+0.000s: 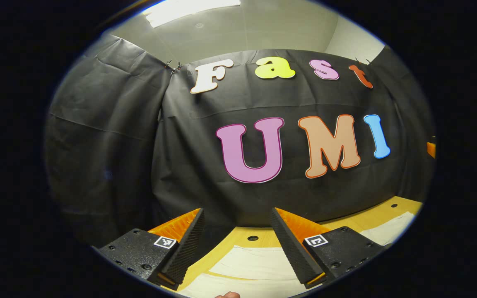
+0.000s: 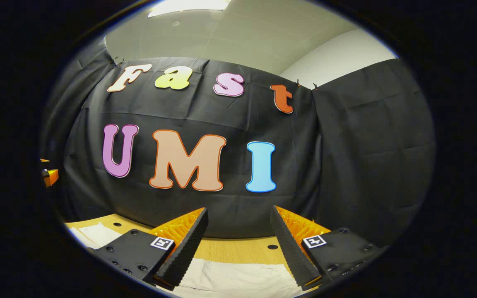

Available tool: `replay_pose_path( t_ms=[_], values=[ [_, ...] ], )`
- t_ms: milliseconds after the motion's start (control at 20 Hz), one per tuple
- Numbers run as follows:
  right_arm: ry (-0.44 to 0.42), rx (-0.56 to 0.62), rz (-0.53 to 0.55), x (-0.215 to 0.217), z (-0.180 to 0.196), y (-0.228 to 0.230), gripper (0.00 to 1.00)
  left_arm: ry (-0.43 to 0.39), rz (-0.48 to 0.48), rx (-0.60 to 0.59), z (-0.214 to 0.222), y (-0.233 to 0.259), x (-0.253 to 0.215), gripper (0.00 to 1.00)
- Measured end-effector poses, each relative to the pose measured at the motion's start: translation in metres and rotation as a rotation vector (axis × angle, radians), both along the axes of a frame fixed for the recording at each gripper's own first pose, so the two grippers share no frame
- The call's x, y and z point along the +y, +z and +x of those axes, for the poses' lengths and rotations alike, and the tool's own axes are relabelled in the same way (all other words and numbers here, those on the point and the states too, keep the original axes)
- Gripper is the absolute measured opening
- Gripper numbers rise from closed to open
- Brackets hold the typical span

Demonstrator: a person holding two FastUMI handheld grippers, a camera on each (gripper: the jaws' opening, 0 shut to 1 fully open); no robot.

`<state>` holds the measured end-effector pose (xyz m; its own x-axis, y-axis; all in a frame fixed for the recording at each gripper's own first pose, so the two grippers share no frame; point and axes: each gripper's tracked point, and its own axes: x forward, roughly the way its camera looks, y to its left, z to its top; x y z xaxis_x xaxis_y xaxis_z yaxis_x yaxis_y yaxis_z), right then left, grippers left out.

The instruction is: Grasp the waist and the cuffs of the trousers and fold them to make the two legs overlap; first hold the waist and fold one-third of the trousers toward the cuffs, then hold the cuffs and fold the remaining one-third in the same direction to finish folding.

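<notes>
Right, we're looking along the left gripper (image 1: 238,244) in the left gripper view, and its fingers (image 1: 184,248) stand spread wide at the bottom of the frame, released, nothing between them. Below and between them we see the trousers (image 1: 255,265), pale cream cloth lying flat on the wooden bench (image 1: 259,236), with a fold line running across the fabric at the lower centre. More of that cream cloth shows at the lower right of the frame, past the right-hand finger. The bench has small dark round holes in it, one just above the cloth's far edge. Behind the bench hangs the black cloth wall (image 1: 110,136), and above it, at the top of the frame, the pale ceiling (image 1: 238,29) with a bright light panel.

Over in the right gripper view, the right gripper (image 2: 238,244) matches it: fingers (image 2: 186,248) parted, holding nothing. The trousers (image 2: 238,279) lie under them at the bottom centre, slightly rumpled, and a bit more cream cloth shows at the lower left edge. At the far left edge of this frame we catch a small orange part, too small to identify.
</notes>
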<state>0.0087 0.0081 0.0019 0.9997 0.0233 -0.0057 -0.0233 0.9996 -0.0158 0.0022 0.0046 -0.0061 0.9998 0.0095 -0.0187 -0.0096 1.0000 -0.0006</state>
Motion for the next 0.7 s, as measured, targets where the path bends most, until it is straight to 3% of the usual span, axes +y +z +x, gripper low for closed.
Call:
replay_pose_path(
  t_ms=[250, 700],
  values=[
    [0.008, 0.008, -0.011, 0.001, 0.0, -0.005, 0.97, -0.029, 0.065, 0.003, -0.002, -0.007, -0.002, 0.96],
    [0.036, 0.04, -0.017, 0.012, 0.003, -0.022, 0.97, -0.204, 0.423, 0.054, -0.034, -0.045, 0.001, 0.96]
  ],
)
